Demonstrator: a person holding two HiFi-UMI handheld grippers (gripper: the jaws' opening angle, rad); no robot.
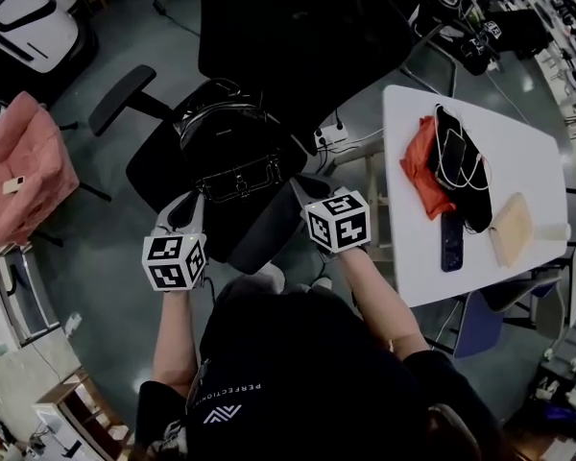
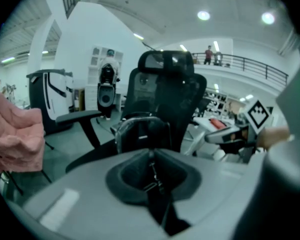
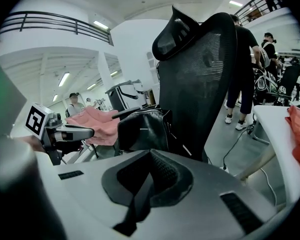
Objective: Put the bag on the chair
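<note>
A black leather bag (image 1: 228, 147) sits upright on the seat of a black office chair (image 1: 154, 169), in front of its mesh backrest (image 1: 298, 36). My left gripper (image 1: 193, 201) is shut at the bag's near left corner. My right gripper (image 1: 301, 186) is shut by its near right corner. I see nothing clearly held in either. In the left gripper view the bag (image 2: 142, 133) shows just beyond the shut left gripper (image 2: 150, 153). In the right gripper view the bag (image 3: 142, 129) stands past the shut right gripper (image 3: 149, 153), apart from it.
A white table (image 1: 528, 142) at the right carries an orange cloth (image 1: 422, 161), black items with cables (image 1: 466, 166), a phone (image 1: 450, 243) and a beige pouch (image 1: 511, 227). A pink cloth (image 1: 19, 166) lies at the left. People (image 3: 245, 59) stand behind the chair.
</note>
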